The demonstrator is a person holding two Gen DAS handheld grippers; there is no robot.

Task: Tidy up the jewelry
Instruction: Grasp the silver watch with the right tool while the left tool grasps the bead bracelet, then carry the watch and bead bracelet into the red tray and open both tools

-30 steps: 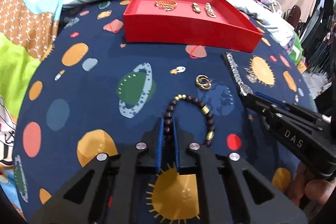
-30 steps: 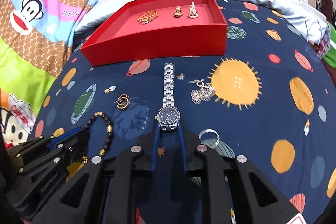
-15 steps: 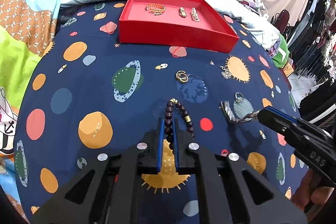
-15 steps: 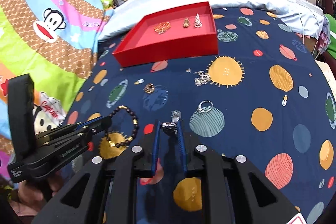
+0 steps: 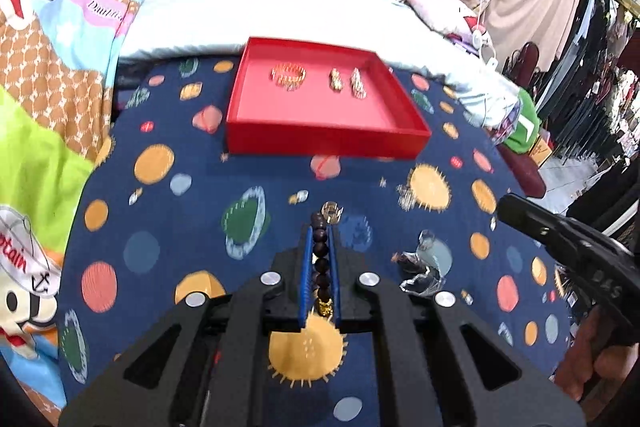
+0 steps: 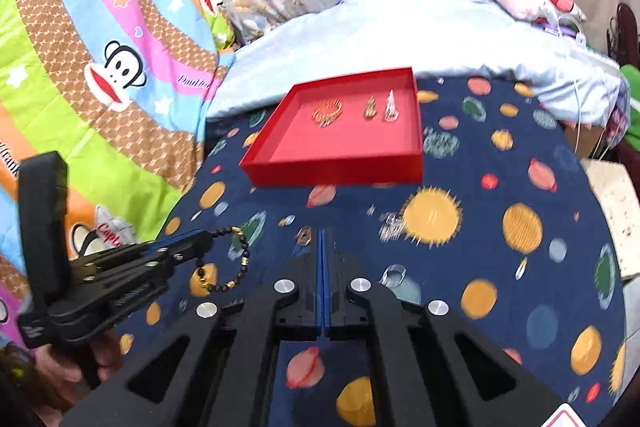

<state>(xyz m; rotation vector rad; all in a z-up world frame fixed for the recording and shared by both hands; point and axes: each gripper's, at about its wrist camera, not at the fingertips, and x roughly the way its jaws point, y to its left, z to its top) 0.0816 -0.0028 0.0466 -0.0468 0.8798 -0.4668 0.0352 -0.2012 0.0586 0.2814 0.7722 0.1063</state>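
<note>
Jewelry sorting on a planet-print blanket (image 5: 168, 227)
"Captain" shows on the monkey bedsheet (image 6: 120, 39). Left gripper (image 5: 320, 259) clamps the bead bracelet (image 5: 321, 259); right gripper (image 6: 322, 247) jaws pressed together, nothing seen between.

- The right gripper (image 6: 322, 239) has just been closing; its blue pads meet with nothing between them
- The left gripper (image 6: 200, 237), near the bedspread's (image 6: 500, 179) left edge, holds a dark bead bracelet (image 6: 240, 255) that hangs clear
- A red tray (image 6: 336, 169) near the far edge carries a gold bracelet (image 6: 327, 111) and two small pieces
- A gold earring (image 6: 305, 235), a silver chain (image 6: 392, 225) and a ring (image 6: 394, 274) lie loose on the bedspread
</note>
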